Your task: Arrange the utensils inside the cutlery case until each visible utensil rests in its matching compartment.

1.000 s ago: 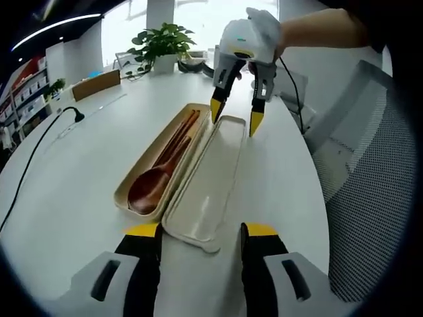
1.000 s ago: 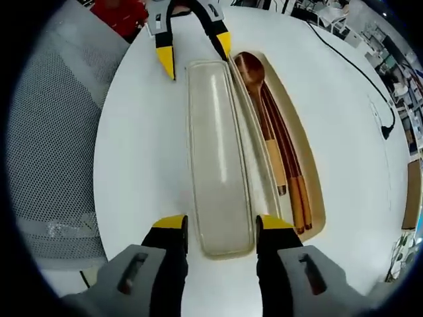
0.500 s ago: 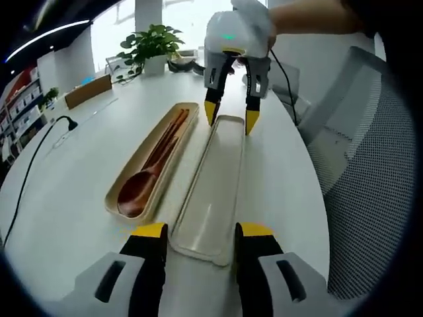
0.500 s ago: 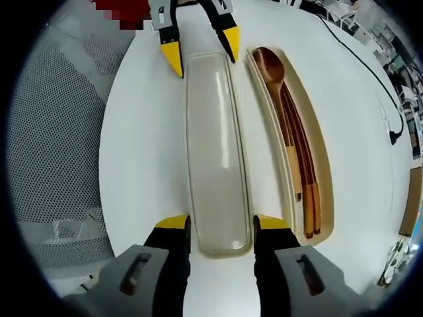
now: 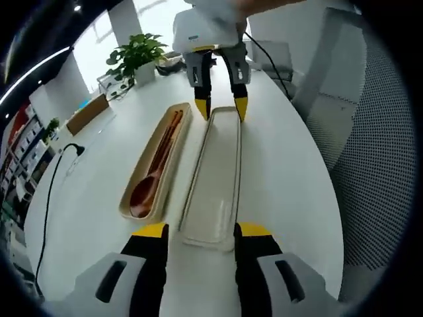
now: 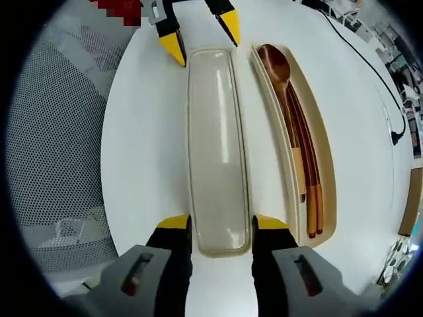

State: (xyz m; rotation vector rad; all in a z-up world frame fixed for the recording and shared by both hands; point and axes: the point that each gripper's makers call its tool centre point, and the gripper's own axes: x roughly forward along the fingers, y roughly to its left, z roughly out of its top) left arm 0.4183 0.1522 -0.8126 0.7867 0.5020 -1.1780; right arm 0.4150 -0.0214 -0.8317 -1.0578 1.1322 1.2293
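Note:
The beige cutlery case base [image 5: 173,122] lies open on the white table, holding a wooden spoon [image 5: 142,193] and chopsticks [image 5: 168,135]. Its separate lid [image 5: 215,175] lies flat beside it, parallel. My left gripper [image 5: 202,231] straddles the lid's near end, with a small gap at the left jaw. The right gripper [image 5: 221,109] stands over the far end. In the right gripper view my right gripper [image 6: 221,224] has both jaws against the sides of the lid [image 6: 215,132]. The spoon [image 6: 277,63] and chopsticks [image 6: 312,195] rest in the base [image 6: 328,165], and the left gripper [image 6: 201,34] is at the lid's far end.
A mesh office chair [image 5: 380,165] stands close to the table edge beside the lid. A black cable [image 5: 49,191] runs over the table beyond the case. A potted plant [image 5: 135,56] and a brown box [image 5: 89,113] stand at the far end.
The lid has come off the case rim and now lies apart from it and parallel. Both grippers' jaws have narrowed a little around the lid ends.

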